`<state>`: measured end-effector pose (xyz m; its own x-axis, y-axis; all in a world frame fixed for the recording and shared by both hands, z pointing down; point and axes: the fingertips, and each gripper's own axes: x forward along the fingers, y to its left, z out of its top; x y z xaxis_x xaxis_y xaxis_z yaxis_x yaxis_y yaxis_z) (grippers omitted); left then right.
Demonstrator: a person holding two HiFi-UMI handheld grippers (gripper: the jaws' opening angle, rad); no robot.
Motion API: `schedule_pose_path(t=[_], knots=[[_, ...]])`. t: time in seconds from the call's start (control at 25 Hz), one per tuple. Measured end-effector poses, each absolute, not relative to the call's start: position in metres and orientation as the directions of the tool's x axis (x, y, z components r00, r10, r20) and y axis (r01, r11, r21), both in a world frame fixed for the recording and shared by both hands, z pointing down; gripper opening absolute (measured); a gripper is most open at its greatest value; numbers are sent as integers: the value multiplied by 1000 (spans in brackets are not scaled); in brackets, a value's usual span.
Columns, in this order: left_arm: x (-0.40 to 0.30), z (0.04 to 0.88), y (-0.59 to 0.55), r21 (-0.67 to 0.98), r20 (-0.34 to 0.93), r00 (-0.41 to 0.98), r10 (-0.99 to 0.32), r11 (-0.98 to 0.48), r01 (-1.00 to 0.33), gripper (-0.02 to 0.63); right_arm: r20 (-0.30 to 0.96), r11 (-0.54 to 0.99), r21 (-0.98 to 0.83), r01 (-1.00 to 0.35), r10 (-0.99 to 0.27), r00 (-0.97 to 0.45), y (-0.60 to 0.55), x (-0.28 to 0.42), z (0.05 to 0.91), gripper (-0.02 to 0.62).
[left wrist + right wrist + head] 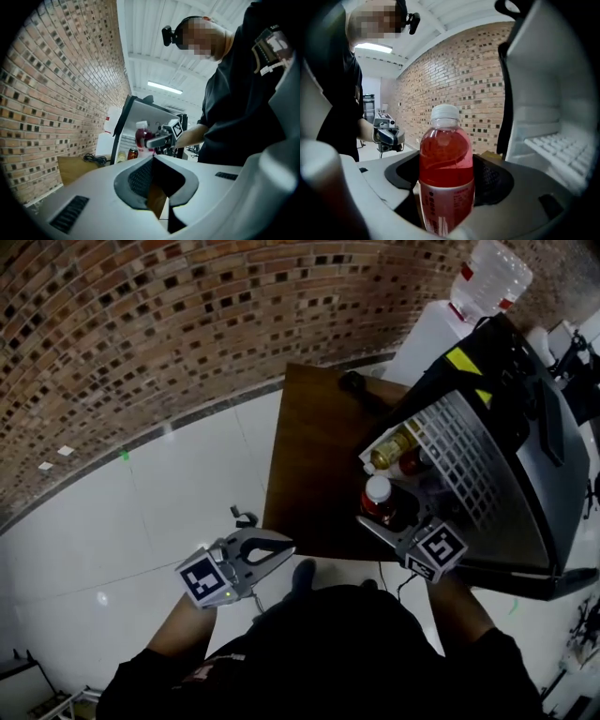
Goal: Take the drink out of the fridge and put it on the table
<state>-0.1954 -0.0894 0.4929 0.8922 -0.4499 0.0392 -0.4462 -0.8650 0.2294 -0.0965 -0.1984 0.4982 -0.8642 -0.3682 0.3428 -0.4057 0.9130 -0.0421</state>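
The drink is a red bottle [378, 501] with a white cap, and my right gripper [382, 518] is shut on it just in front of the open fridge [525, 456]. In the right gripper view the bottle [445, 173] stands upright between the two jaws, off any surface. The left gripper view shows the same bottle [142, 136] held beside the fridge. My left gripper [281, 549] hangs low at the left over the white floor, shut on nothing. The brown wooden table [309, 465] lies left of the fridge.
Inside the fridge a yellow bottle [394, 448] and a red can [413, 463] stand by a wire shelf [459, 460]. A black cable [361, 385] lies on the table's far end. A water dispenser [487, 277] stands behind, along the brick wall [141, 324].
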Motion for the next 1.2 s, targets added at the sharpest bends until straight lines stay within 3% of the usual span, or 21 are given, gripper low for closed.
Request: schedule_pose_path(t=[0.28,0.52,0.8,1.2], knots=[[-203,529,-82,297,93,871,-482,-822,-486,0,397,929,-192,-315,-221,-891,-183,-131,633,344],[-204,548,-78,334,124,870,-477,-806,-489,0,302,936,-192,-297,-231,-925,-184,-164,645,348],[-197,552,-76,356,127,877,-464,-803,-477,0,305,915,-218,-338,-266,-915,-177,-142,666,354],[-175,550,-75,351,138,893,-428,-822,-448,0,388,947,-109,-302,-239,-890,-149,-115,675,359]])
